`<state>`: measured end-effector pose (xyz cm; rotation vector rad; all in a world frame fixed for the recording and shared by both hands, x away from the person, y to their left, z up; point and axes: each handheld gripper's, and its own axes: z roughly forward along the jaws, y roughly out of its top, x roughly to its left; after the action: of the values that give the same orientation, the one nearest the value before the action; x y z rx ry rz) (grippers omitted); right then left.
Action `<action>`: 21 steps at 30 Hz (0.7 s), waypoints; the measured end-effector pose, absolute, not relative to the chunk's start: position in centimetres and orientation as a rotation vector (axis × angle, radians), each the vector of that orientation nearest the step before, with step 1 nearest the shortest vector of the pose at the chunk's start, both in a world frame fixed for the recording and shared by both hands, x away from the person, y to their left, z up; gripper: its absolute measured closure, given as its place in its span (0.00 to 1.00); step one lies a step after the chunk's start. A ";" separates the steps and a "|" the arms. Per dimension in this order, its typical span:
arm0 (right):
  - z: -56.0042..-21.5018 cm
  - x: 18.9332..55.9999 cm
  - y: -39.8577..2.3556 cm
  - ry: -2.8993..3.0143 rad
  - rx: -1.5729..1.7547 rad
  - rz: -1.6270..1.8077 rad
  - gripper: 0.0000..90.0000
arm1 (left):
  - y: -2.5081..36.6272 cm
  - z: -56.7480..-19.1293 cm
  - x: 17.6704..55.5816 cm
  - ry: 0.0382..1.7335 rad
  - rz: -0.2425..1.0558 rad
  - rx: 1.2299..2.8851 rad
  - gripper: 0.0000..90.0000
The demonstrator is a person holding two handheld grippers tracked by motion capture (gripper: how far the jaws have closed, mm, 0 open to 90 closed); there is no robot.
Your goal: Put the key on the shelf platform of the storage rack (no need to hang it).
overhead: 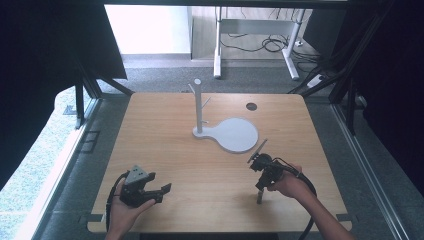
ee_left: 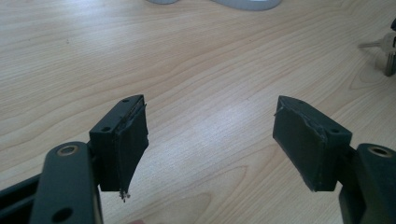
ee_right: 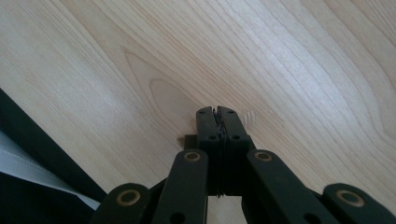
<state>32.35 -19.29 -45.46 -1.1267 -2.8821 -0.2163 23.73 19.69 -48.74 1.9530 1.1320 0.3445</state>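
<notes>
Two or so small silvery keys point(ee_left: 389, 58) low over the table's point(overhead: 175, 150) near edge, right of middle, pinched in the clenched right gripper point(ee_right: 217, 114). Left gripper point(overhead: 160, 182) released, jaws wide, by the near left corner. White stand point(overhead: 232, 135) toward the far edge.

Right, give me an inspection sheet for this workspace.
Surface: pale wooden table, with a dark round hole near the far edge.
Job's things: white pegged stand upright on its round base; small silvery thing by the right gripper, too small to identify.
Clutter: nothing seen.
Grippers: left gripper open, nothing between its jaws; right gripper shut, pointing down at the table.
Cables: a black cable trails from the right gripper; loose floor cables beyond the table.
Surroundings: grey carpet, white desk legs, dark frame.
</notes>
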 end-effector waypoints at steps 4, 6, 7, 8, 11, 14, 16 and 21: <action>-44.7 32.5 -19.8 -2.872 -1.130 -0.246 1.00 | 19.9 -48.6 23.7 1.139 0.350 1.942 0.30; -44.3 32.7 -20.0 -2.878 -1.128 -0.255 1.00 | 19.8 -48.6 23.7 1.142 0.351 1.938 0.30; -44.1 32.8 -20.1 -2.884 -1.136 -0.256 1.00 | 19.8 -48.6 23.7 1.142 0.350 1.938 0.30; -43.9 32.9 -20.2 -2.886 -1.131 -0.264 1.00 | 19.7 -48.6 23.7 1.141 0.350 1.938 0.30; -43.2 33.1 -20.5 -2.882 -1.148 -0.288 1.00 | 19.4 -48.6 23.7 1.132 0.347 1.945 0.30; -42.7 33.4 -20.7 -2.885 -1.149 -0.310 1.00 | 19.2 -48.7 23.7 1.126 0.343 1.952 0.30; -42.3 33.6 -20.7 -2.889 -1.154 -0.319 1.00 | 19.2 -48.7 23.7 1.127 0.345 1.952 0.30; -41.6 34.1 -20.7 -2.902 -1.146 -0.331 1.00 | 19.4 -48.5 23.7 1.135 0.349 1.941 0.30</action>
<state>34.11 -20.69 -41.65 -1.1464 -2.9019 -0.3313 23.69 19.45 -48.52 1.9410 1.1353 0.3492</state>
